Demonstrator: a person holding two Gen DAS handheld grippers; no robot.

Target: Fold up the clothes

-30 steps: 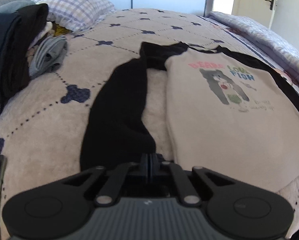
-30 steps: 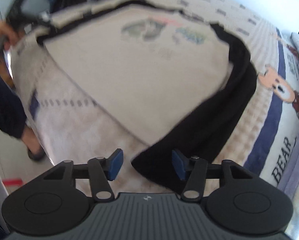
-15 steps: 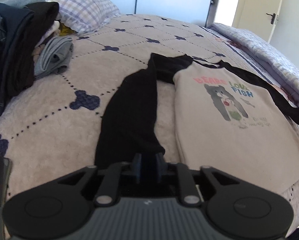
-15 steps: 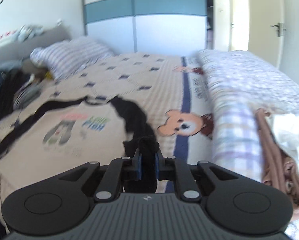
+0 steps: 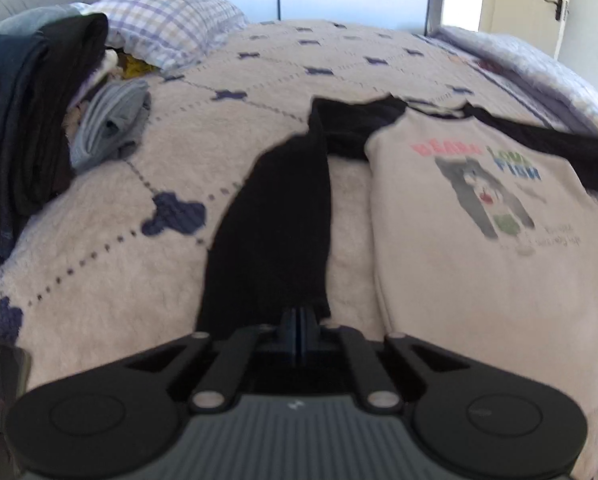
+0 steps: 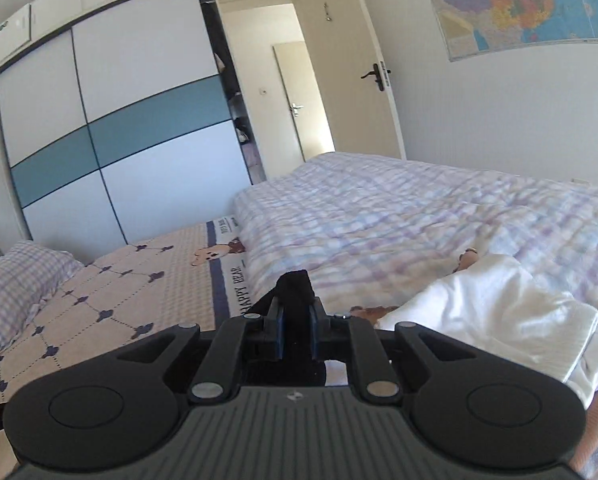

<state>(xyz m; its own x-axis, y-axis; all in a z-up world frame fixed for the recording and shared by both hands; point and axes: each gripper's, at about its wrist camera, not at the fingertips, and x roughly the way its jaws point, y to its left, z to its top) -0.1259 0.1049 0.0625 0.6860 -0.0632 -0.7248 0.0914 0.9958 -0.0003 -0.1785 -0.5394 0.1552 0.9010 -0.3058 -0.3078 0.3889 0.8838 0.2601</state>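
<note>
1. The right wrist view has swung from looking down on the shirt a second ago to facing the wardrobe (image 6: 111,136) at upper left and the checked quilt (image 6: 419,216) at right, so the right gripper (image 6: 297,328) has lifted and rolled, carrying its sleeve off the bed; the sleeve fold looks under way.
2. The cream bear-print shirt (image 5: 479,240) lies flat at the right of the left wrist view, on the bed (image 5: 99,240), barely shifted.
3. The right fingers (image 6: 278,330) closed from wide apart and now stand narrow, clamped on a black sleeve end (image 6: 297,292).
4. The left gripper (image 5: 299,330) sits fully closed at the cuff of the left black sleeve (image 5: 275,220), probably pinching it, though blur hides the contact.
</note>
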